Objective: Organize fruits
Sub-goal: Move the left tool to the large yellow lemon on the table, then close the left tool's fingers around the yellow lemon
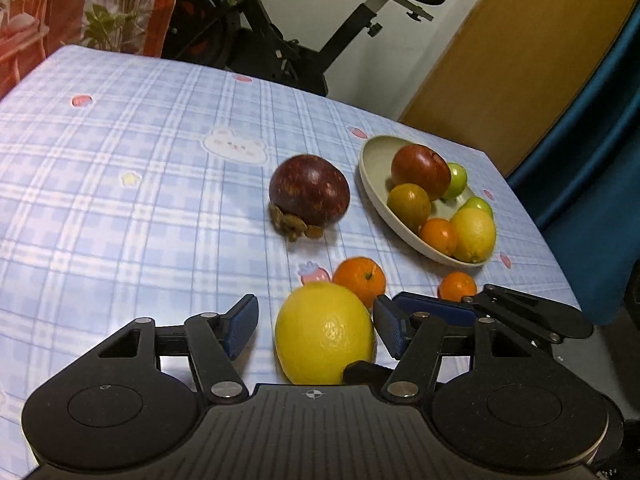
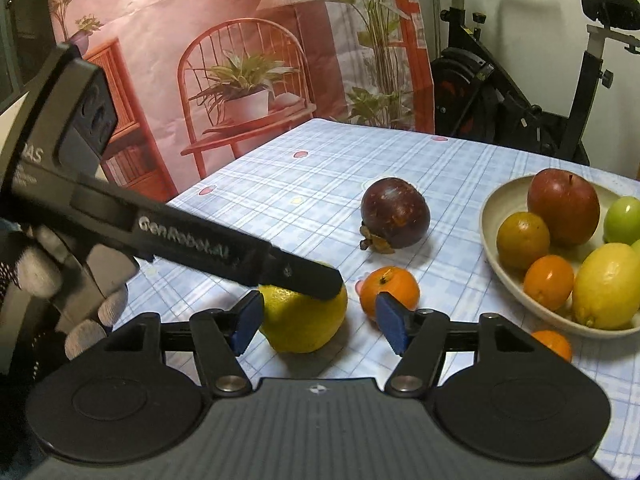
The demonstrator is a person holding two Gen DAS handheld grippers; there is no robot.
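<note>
A large yellow lemon (image 1: 324,332) lies on the tablecloth between the fingers of my open left gripper (image 1: 316,326); the jaws stand around it with a gap on the left side. The same lemon (image 2: 304,320) shows in the right wrist view, partly under the left gripper's body (image 2: 200,240). My right gripper (image 2: 318,324) is open and empty, just right of the lemon, with its right finger in front of a tangerine (image 2: 390,290). A mangosteen (image 1: 308,196) lies farther on. A beige bowl (image 1: 374,188) holds an apple (image 1: 420,172), a lemon, oranges and green fruits.
A second small tangerine (image 1: 458,286) lies by the bowl near the table's right edge. An exercise bike (image 1: 304,40) stands behind the table. A printed backdrop (image 2: 240,60) hangs at the far left. A blue chair (image 1: 592,160) is at the right.
</note>
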